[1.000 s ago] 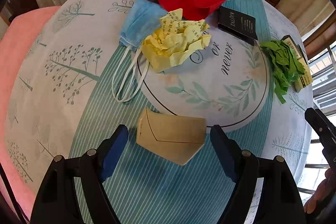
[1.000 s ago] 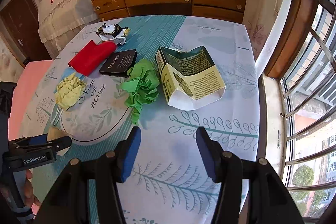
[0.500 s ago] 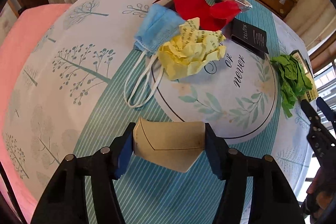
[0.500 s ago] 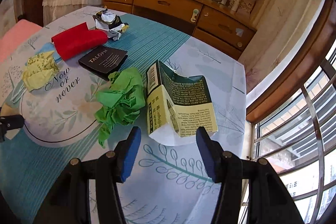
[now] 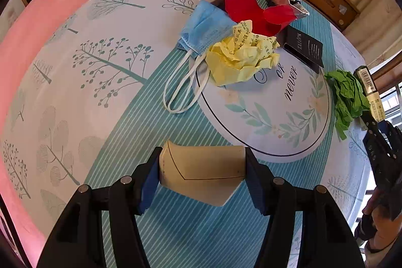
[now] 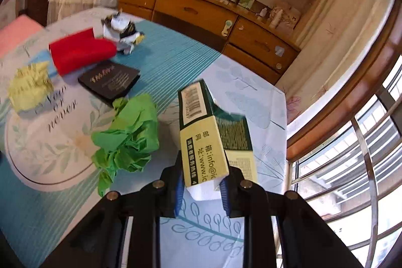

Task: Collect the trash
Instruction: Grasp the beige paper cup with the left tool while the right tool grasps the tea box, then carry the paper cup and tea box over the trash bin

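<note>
Our left tool (image 5: 202, 173) clamps the tan paper cup (image 5: 201, 173) at the counter's (image 5: 113, 132) near edge while our right tool's (image 6: 202, 189) jaws are closing on the carton (image 6: 203, 142), so nothing looks binned yet: mask (image 5: 206, 29), yellow wad (image 5: 241, 54), green wad (image 6: 128, 135) remain

Left wrist view: close, looking steeply down over the tablecloth (image 5: 105, 82). Right wrist view: shallower tilt, toward dresser (image 6: 201, 9) and window (room visible). Shared: green crumpled paper (image 5: 348, 97) (image 6: 128, 137), yellow crumpled paper (image 5: 241, 59) (image 6: 30, 87).
</note>
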The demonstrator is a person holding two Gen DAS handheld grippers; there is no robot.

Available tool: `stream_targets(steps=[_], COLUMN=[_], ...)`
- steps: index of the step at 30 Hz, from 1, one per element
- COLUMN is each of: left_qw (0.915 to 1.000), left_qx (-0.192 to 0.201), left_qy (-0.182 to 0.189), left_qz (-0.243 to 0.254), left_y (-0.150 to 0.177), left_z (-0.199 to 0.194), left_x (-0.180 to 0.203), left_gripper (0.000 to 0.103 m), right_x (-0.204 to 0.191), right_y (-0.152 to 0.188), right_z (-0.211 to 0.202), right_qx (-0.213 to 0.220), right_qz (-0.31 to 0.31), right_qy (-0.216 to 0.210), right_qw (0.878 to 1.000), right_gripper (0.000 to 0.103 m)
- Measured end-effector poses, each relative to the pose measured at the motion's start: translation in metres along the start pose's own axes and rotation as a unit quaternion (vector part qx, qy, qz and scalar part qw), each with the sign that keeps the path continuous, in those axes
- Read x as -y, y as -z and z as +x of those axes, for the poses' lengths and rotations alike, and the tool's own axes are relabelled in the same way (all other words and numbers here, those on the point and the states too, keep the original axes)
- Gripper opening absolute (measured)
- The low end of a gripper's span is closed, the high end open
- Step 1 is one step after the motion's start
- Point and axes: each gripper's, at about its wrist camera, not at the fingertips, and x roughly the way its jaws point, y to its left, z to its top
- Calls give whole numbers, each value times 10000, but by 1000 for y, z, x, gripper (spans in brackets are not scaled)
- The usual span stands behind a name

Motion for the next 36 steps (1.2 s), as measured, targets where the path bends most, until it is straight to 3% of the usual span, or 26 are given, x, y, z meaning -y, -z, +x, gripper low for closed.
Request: stream_targets(steps=[9,18,25,36], left_qw=[9987,9949,9906,9755], left_qx=[273,695,989,1219], left_qy=[75,236,557,867], left_qz=[416,691,760,1614], left_y=[5,11,29,91], left_z=[-43,-95,-137,-191], left_x=[12,-1,-48,-161], left_gripper=[60,60,60,60], right_x=[15,-18,-74,-184], right_y=[9,25,39,69], right_z=[-50,-110,-167,-270], right_qx=[-118,-535,-843,-901], right_qz=[605,816,810,1355], right_qy=[-374,-1102,-1342,-1038], right_qw=[9974,9891,9840,9812], right_gripper=[23,23,23,23])
